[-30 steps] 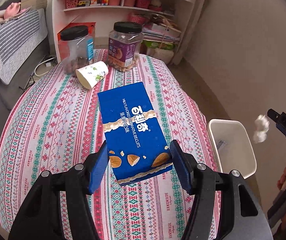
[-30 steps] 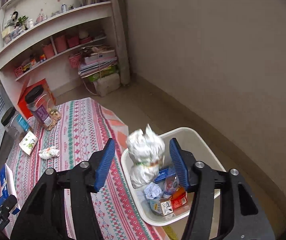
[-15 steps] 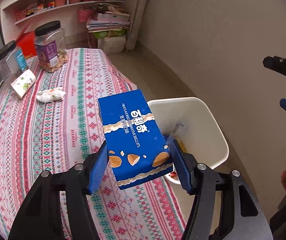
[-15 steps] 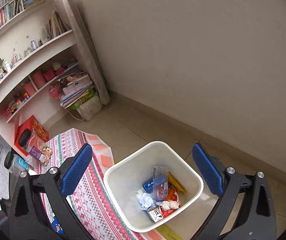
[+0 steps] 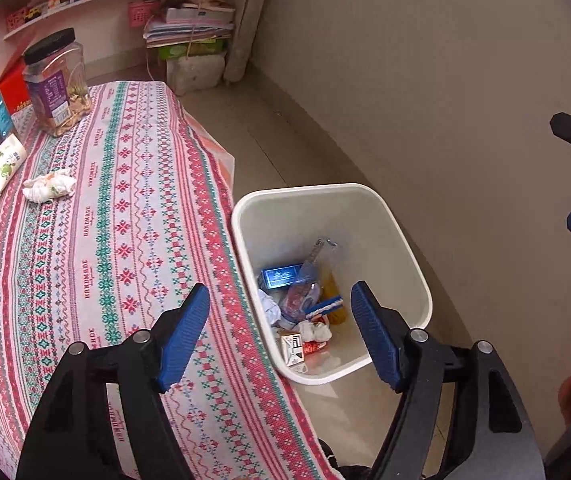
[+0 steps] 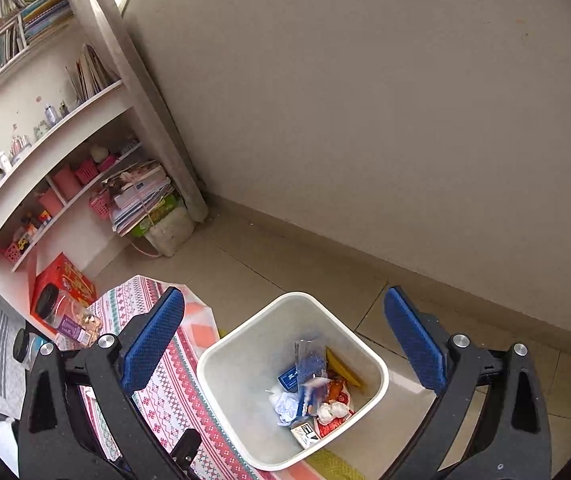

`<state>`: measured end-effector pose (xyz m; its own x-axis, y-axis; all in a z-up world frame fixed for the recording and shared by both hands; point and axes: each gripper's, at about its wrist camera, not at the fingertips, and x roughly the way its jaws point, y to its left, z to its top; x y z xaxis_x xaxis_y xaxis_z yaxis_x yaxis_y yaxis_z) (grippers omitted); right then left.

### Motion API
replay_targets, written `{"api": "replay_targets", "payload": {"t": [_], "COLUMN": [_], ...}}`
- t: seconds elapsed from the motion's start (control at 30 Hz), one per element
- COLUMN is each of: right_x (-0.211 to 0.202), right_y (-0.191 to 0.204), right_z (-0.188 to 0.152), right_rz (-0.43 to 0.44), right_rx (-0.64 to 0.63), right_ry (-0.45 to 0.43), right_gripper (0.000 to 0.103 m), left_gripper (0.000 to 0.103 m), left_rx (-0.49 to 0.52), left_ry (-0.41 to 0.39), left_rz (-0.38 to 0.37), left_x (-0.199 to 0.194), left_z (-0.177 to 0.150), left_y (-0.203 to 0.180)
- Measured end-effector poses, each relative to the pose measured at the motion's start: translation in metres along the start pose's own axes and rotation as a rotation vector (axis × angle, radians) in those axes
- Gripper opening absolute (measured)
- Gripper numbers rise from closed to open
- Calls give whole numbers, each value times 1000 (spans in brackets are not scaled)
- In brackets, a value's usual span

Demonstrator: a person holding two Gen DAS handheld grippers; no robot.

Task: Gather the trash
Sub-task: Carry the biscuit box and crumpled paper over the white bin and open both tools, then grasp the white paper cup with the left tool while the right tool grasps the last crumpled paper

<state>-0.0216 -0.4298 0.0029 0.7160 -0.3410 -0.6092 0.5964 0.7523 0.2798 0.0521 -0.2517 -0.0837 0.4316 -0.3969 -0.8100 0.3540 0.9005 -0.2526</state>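
Both the left claw [image 5: 277, 332] and right claw [image 6: 283, 344] gape empty over the bin [image 5: 401, 236]; next, swing back low to the crumpled tissue [image 5: 49, 186] on the tabletop [image 5: 133, 208]

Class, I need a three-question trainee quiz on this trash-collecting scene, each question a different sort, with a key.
1. True or false: the left gripper is holding a box.
2. Multiple choice: the white trash bin stands A) on the table, B) on the floor beside the table, C) on a shelf.
3. Fill in: trash left on the patterned tablecloth includes a crumpled tissue and a tipped paper ____.

Key: 1 false, its jaws are open and empty; 2 B; 3 cup.
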Motion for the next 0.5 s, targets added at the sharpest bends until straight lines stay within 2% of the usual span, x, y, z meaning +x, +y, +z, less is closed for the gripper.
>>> {"api": "replay_targets", "payload": {"t": [0.23, 0.4, 0.5], "right_x": [4, 12, 18], "right_y": [44, 88, 116], "right_z": [-21, -41, -57], "right_rz": [35, 66, 89], "right_rx": [-121, -225, -291], "right_ry": [44, 84, 118], "right_gripper": [96, 96, 96], "left_gripper": [74, 74, 74], "left_rx": [-48, -121, -131], "left_ry": [-17, -3, -1], "left_rz": [113, 203, 275], "left_x": [-14, -16, -15], "left_z": [-4, -7, -4], "left_y": [63, 119, 153]}}
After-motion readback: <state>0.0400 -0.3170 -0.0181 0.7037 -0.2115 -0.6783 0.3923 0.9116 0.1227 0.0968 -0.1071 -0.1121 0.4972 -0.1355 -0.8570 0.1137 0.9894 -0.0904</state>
